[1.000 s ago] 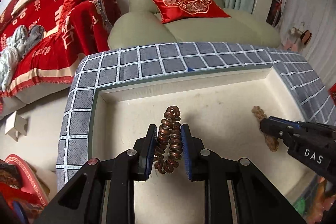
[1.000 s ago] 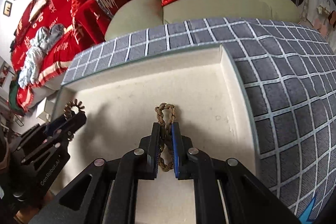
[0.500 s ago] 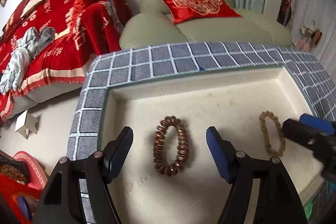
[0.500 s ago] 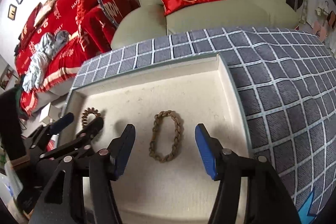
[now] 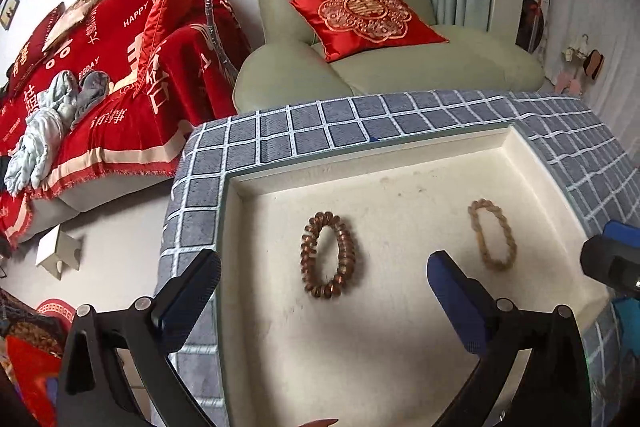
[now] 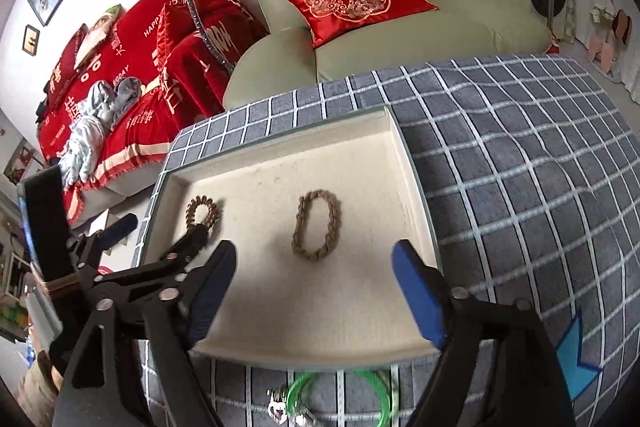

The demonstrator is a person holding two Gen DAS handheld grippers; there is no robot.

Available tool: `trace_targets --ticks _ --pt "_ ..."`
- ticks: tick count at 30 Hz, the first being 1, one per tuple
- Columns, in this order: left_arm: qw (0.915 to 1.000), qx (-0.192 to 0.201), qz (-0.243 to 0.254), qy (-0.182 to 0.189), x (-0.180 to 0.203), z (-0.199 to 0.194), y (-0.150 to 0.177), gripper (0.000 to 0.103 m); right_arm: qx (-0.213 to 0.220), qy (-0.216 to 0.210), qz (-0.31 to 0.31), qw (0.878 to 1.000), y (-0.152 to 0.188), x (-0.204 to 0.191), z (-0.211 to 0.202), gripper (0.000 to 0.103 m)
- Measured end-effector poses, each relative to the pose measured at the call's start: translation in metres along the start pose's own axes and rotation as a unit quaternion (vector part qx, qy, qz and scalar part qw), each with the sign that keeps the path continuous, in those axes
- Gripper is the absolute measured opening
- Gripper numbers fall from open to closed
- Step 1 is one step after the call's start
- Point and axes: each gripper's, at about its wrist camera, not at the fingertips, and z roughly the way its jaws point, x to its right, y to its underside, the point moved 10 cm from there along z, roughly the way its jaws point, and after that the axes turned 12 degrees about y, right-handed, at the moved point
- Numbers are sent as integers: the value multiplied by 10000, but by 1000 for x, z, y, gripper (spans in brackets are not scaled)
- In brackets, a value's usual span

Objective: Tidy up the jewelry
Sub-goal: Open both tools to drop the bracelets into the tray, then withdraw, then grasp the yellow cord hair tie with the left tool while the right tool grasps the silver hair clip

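Note:
A copper-brown beaded bracelet (image 5: 329,254) lies flat in the left part of the cream tray (image 5: 400,347). A tan braided bracelet (image 5: 491,239) lies flat to its right. My left gripper (image 5: 324,297) is open and empty, raised above and behind the beaded bracelet. In the right wrist view the braided bracelet (image 6: 316,225) lies mid-tray and the beaded bracelet (image 6: 203,211) lies at the left of the tray (image 6: 320,307), partly hidden by the left gripper's finger. My right gripper (image 6: 316,291) is open and empty, held back above the tray's near edge.
The tray sits on a grey checked cloth (image 6: 520,187). A green bangle (image 6: 340,393) and a small silver lock charm (image 6: 277,407) lie on the cloth in front of the tray. A green armchair with a red cushion (image 5: 366,13) and a red-covered sofa (image 5: 100,87) stand behind.
Both grippers opened, let go of their bracelets and pulled back and up. The two bracelets now lie flat in the tray.

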Motion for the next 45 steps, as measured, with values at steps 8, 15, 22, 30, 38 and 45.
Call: trace_targets --ticks 8,15,22,30,38,45 --pt "9995 274 113 120 -3 -52 24 103 -51 -28 5 10000 29 13 -22 86" --pt "9994 102 77 313 -1 -71 69 103 -113 51 50 9999 54 25 -35 86" --pt "9992 -173 -164 319 -8 -67 110 103 -283 264 32 9992 79 42 -34 86" --pt "9986 -372 -257 261 -20 -60 133 103 -402 667 -17 9970 104 69 -33 86" --pt "9971 -542 -213 481 -14 -53 146 103 -580 797 -147 9950 135 90 -31 86" --pt "9952 -651 -244 685 -12 -45 150 101 -563 857 -491 9935 150 100 -33 86"
